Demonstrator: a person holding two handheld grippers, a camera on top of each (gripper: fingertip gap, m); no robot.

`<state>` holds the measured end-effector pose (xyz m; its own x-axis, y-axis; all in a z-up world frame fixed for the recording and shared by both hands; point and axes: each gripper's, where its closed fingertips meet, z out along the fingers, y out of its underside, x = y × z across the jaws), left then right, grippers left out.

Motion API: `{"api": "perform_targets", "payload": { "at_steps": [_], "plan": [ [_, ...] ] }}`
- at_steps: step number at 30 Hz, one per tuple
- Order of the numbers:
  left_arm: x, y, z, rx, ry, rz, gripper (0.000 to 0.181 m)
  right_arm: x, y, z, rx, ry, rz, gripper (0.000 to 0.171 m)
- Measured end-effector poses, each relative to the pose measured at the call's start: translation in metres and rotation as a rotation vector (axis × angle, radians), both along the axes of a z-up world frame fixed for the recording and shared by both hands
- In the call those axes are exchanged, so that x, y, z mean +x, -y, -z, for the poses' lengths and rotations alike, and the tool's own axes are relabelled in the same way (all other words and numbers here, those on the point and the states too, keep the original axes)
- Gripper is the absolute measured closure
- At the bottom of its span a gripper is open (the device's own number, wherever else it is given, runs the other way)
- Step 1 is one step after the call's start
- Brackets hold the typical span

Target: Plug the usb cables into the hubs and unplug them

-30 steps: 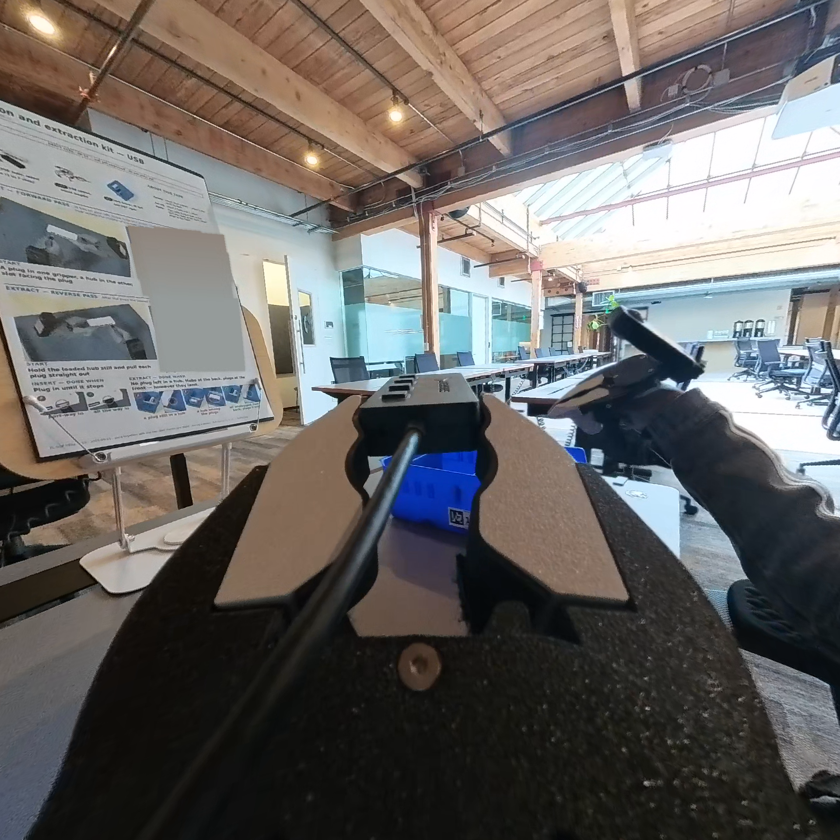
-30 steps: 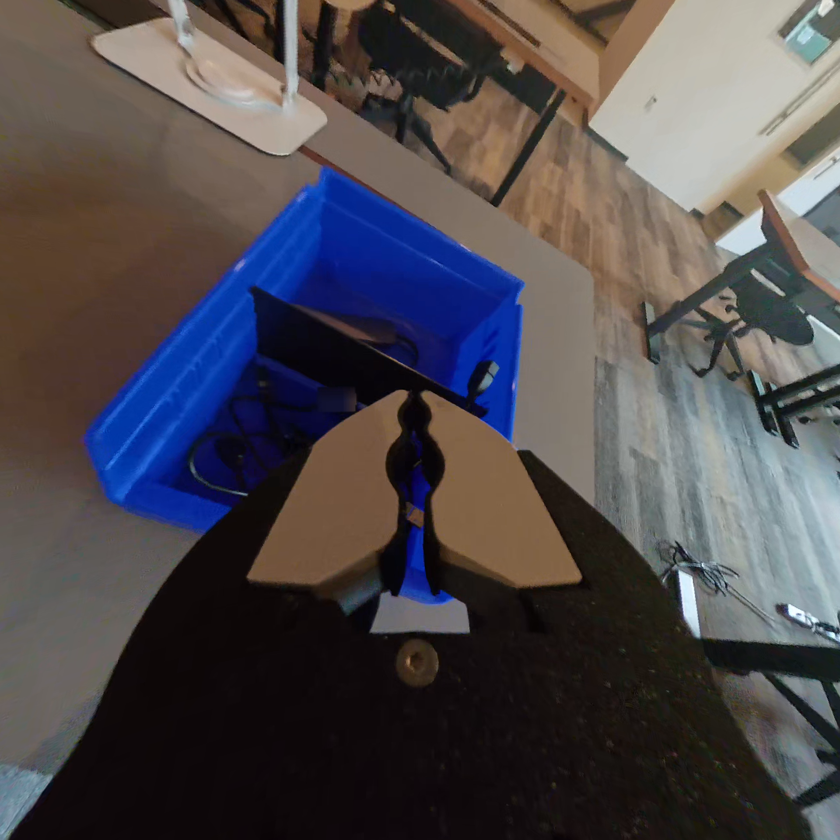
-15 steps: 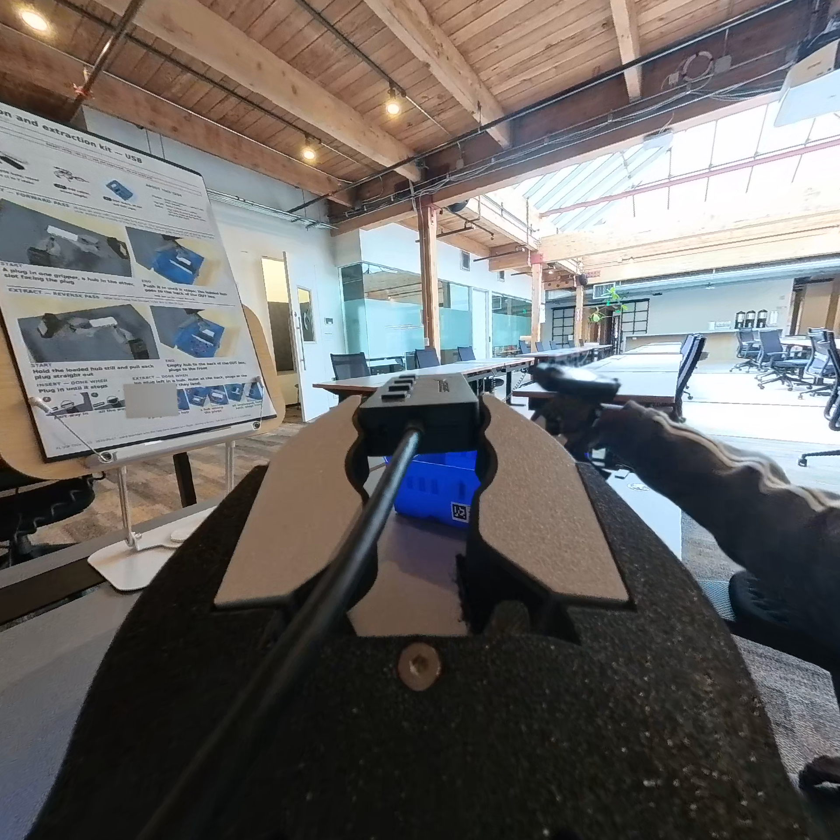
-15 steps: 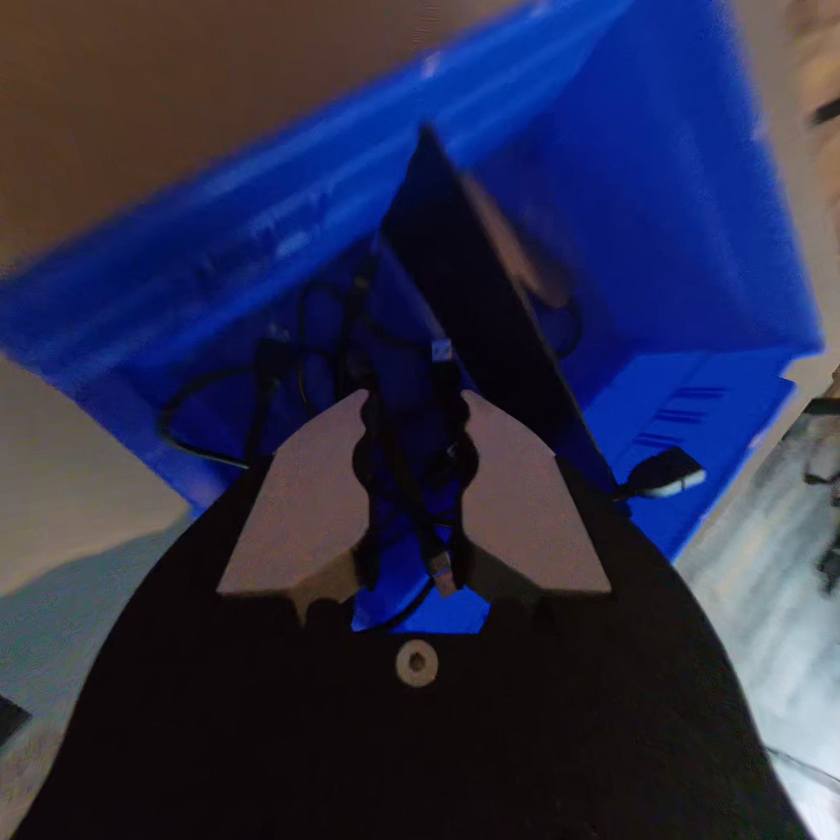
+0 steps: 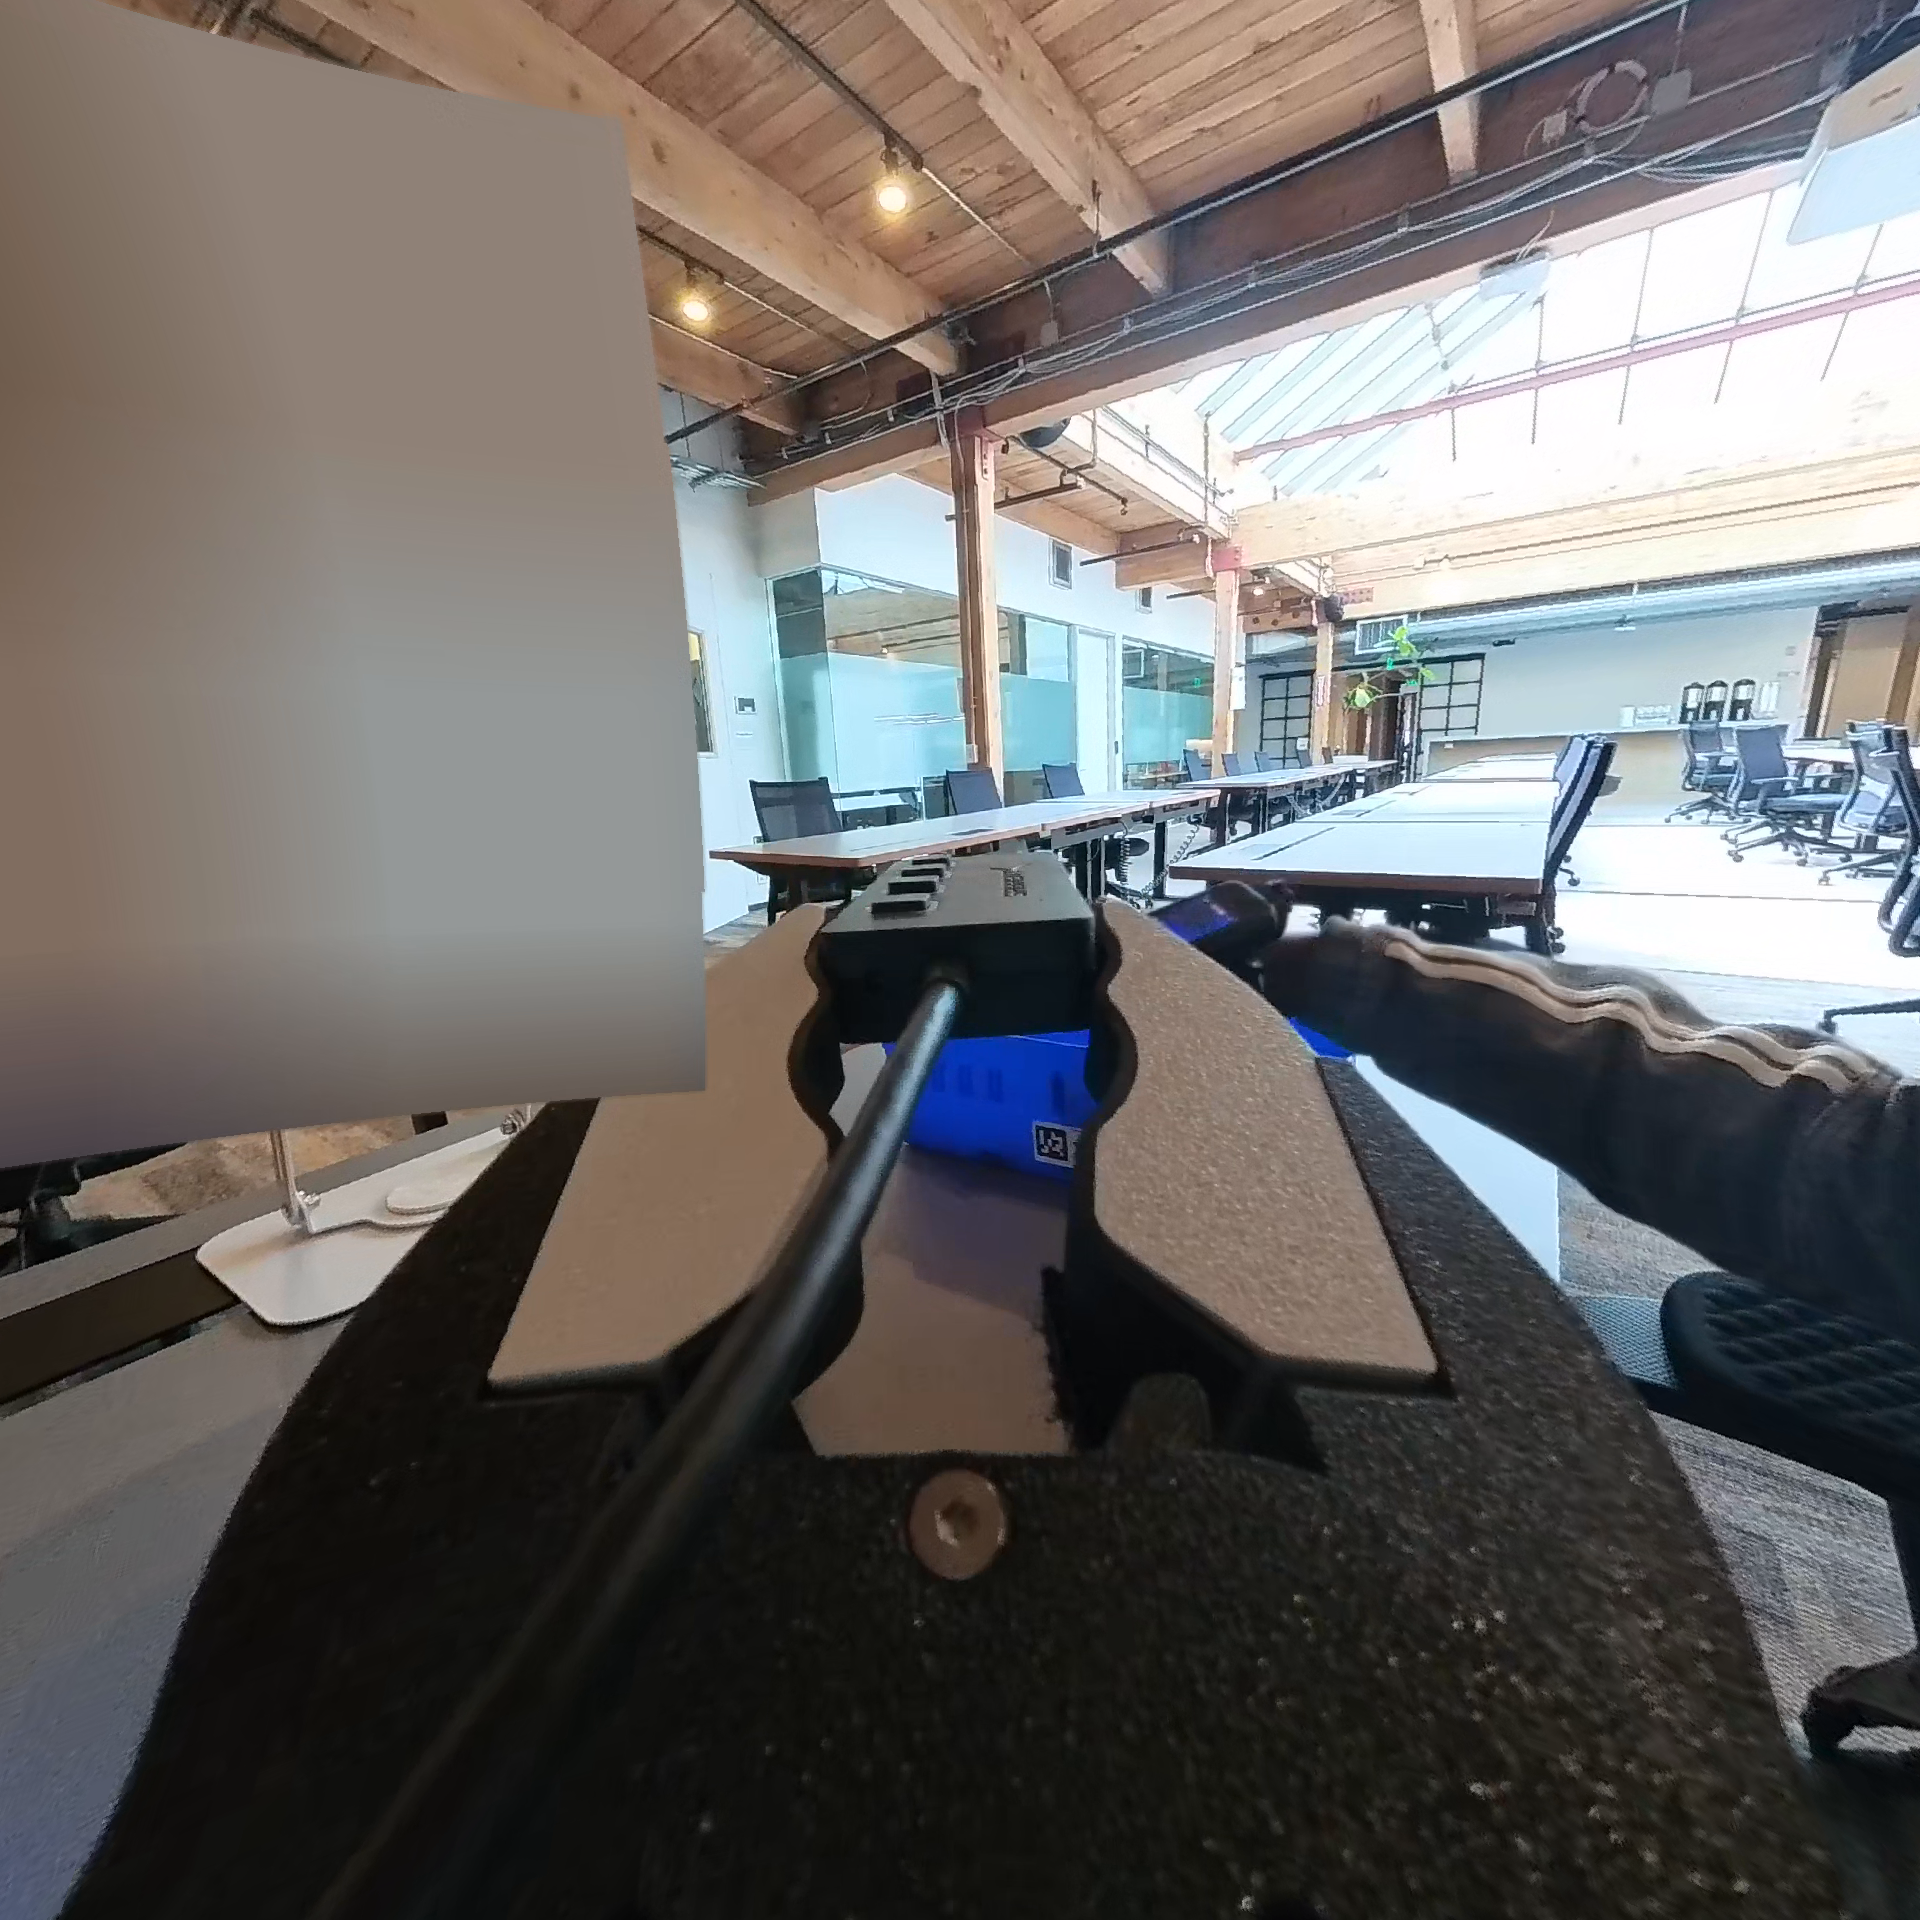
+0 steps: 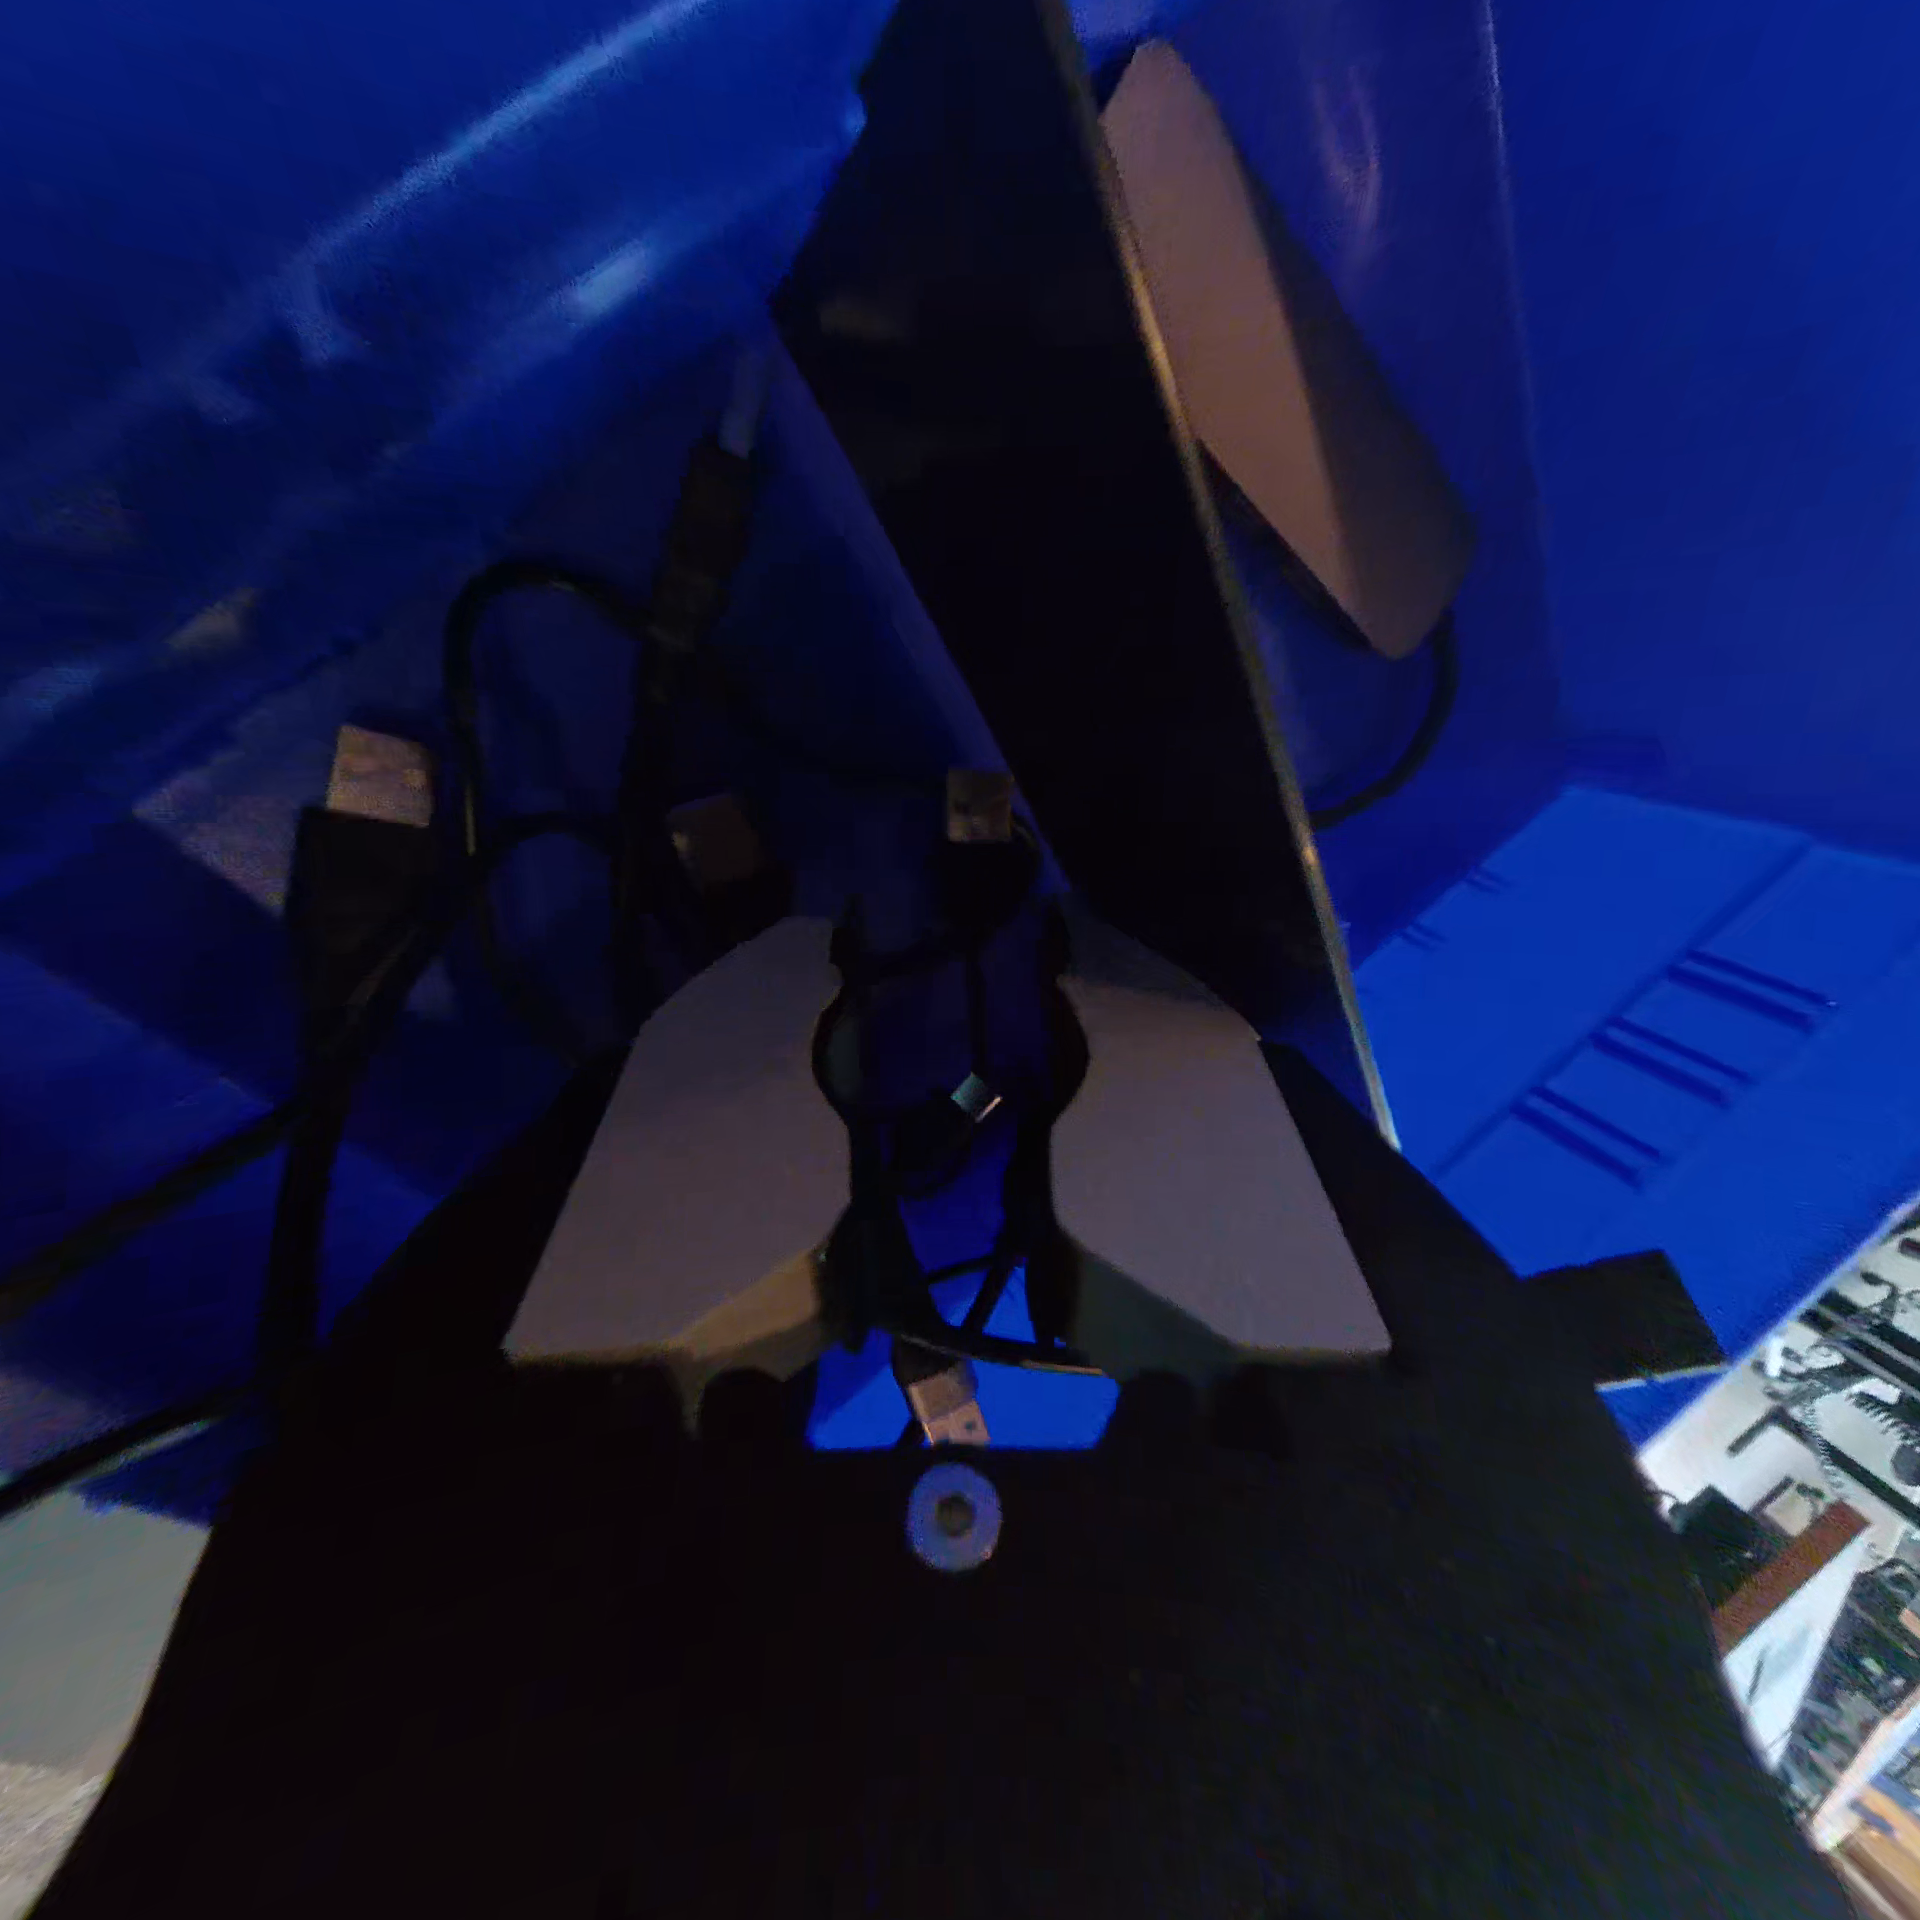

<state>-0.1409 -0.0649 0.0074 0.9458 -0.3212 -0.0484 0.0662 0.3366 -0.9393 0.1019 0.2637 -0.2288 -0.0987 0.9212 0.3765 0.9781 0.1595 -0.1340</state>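
Observation:
In the left wrist view my left gripper (image 5: 958, 940) is shut on a black USB hub (image 5: 971, 894), held level above the table; the hub's black cable (image 5: 831, 1195) runs back between the fingers. In the right wrist view my right gripper (image 6: 948, 935) is open and low inside the blue bin (image 6: 312, 312), its fingers on either side of tangled black USB cables (image 6: 883, 1174). Several USB plugs lie there: one at the left (image 6: 379, 774), one ahead (image 6: 977, 805), one between the fingers (image 6: 971, 1096). Nothing is gripped.
A black divider panel (image 6: 1039, 520) stands upright in the bin just right of my right gripper. In the left wrist view the blue bin (image 5: 997, 1101) sits ahead on the grey table (image 5: 104, 1507). A dark sleeve (image 5: 1558, 1091) reaches over it. A stand's white base (image 5: 312, 1247) is at the left. Left tips to right tips: about 45 cm.
My right gripper has opened and dropped from above the bin down into it, among the cables. The left gripper has held the hub still.

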Motion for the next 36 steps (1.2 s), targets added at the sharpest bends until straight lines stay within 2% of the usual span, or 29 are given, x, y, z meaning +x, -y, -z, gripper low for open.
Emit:
{"api": "perform_targets", "payload": {
  "at_steps": [4, 8, 10, 12, 15, 19, 21, 23, 26, 30, 34, 36],
  "plan": [
    [0.002, 0.003, -0.002, 0.005, -0.011, 0.004, 0.137, -0.004, -0.007, 0.007, 0.008, -0.016, 0.038, 0.155],
    [0.001, 0.005, -0.004, 0.011, -0.013, -0.001, 0.137, -0.005, -0.009, 0.002, 0.032, -0.040, 0.010, 0.156],
    [-0.002, 0.005, -0.004, 0.013, -0.006, -0.009, 0.137, -0.009, -0.006, -0.012, 0.043, -0.134, 0.013, 0.157],
    [-0.005, 0.005, -0.004, 0.015, 0.006, -0.017, 0.137, -0.018, 0.002, -0.039, 0.045, -0.303, 0.002, 0.156],
    [-0.008, 0.004, -0.004, 0.019, 0.014, -0.027, 0.137, -0.034, 0.028, -0.099, 0.049, -0.643, -0.081, 0.157],
    [-0.005, 0.003, -0.004, 0.023, -0.003, -0.041, 0.137, -0.044, 0.089, -0.195, 0.066, -1.068, -0.310, 0.157],
    [-0.003, 0.003, -0.005, 0.029, -0.011, -0.045, 0.137, -0.045, 0.120, -0.230, 0.084, -1.190, -0.424, 0.157],
    [-0.001, 0.004, -0.006, 0.033, -0.019, -0.048, 0.137, -0.047, 0.135, -0.250, 0.137, -1.232, -0.480, 0.157],
    [0.000, 0.005, -0.007, 0.041, -0.026, -0.053, 0.137, -0.055, 0.132, -0.264, 0.228, -1.240, -0.481, 0.157],
    [-0.002, 0.008, -0.009, 0.052, -0.023, -0.055, 0.137, -0.058, 0.095, -0.289, 0.385, -1.284, -0.413, 0.157],
    [-0.005, 0.008, -0.009, 0.053, -0.032, -0.069, 0.137, -0.036, 0.069, -0.342, 0.387, -1.535, -0.358, 0.157],
    [-0.006, 0.008, -0.009, 0.055, -0.027, -0.068, 0.137, -0.031, 0.058, -0.357, 0.405, -1.561, -0.339, 0.157]
  ]
}}
